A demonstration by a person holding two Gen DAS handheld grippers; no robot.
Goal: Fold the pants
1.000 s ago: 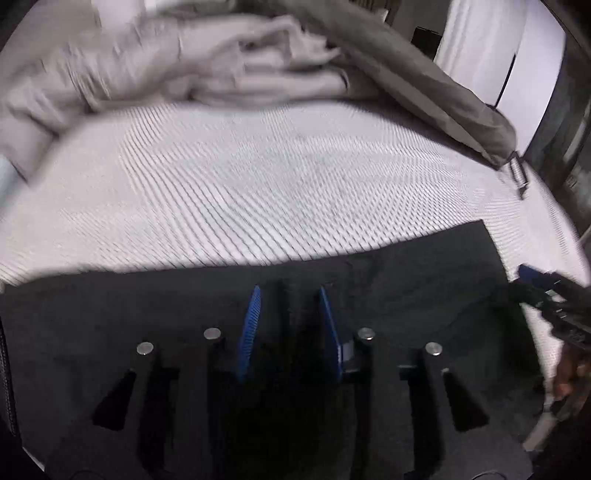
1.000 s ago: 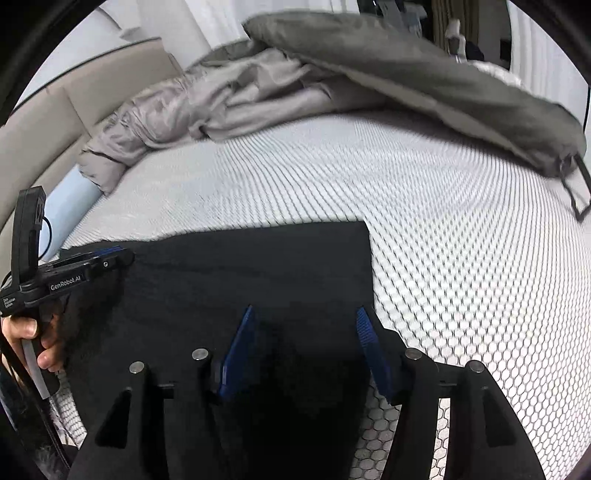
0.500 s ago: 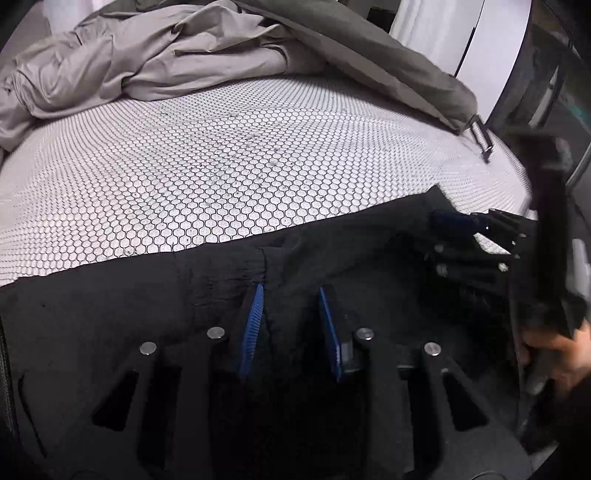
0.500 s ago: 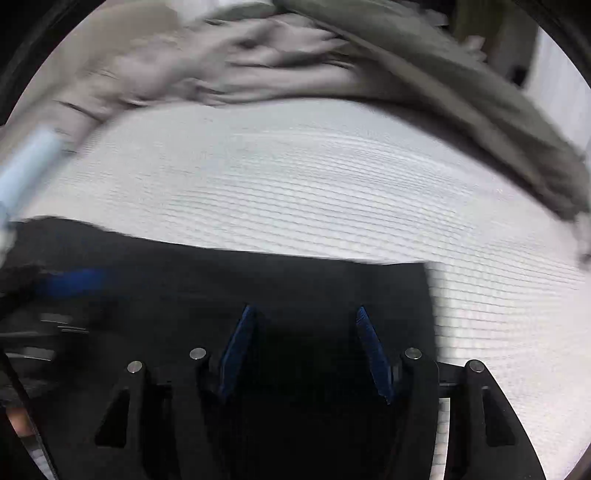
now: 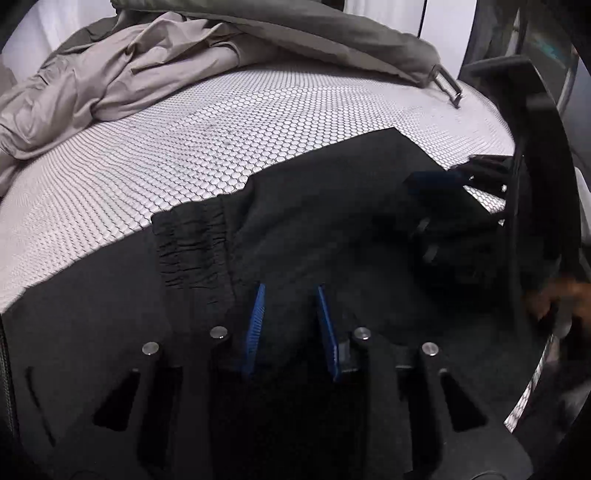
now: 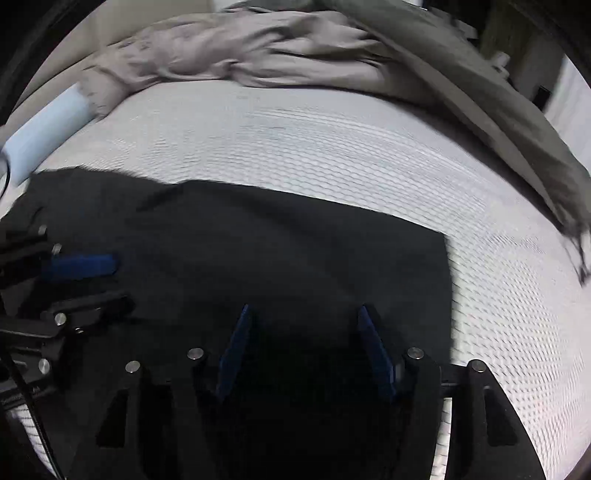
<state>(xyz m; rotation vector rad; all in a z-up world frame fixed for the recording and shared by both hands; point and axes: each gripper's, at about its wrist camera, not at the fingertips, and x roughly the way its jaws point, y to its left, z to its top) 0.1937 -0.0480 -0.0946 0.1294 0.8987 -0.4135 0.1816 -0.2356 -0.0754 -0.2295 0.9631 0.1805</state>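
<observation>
The black pants (image 5: 332, 221) lie on the white mesh bed surface (image 5: 221, 129), with their gathered elastic waistband (image 5: 195, 243) showing left of my left gripper (image 5: 290, 291). That gripper is shut on a raised fold of the black cloth between its blue pads. My right gripper (image 6: 304, 310) holds its pads wider, and black cloth fills the gap; the pants' straight edge (image 6: 447, 280) runs just right of it. In the left wrist view the right gripper (image 5: 424, 206) pinches a bulge of cloth at the right. The right wrist view shows the left gripper (image 6: 118, 282) at the left edge.
A crumpled beige garment (image 5: 129, 74) and a grey-olive one (image 5: 332, 33) with a buckled strap (image 5: 448, 85) lie along the far side of the bed. A pale blue pillow (image 6: 48, 125) sits at the far left. A person's hand (image 5: 554, 295) grips the right tool.
Both grippers have sunk and moved across the bed with the black cloth. The waistband has come into view left of my left gripper, and the right gripper now looks nearer to it.
</observation>
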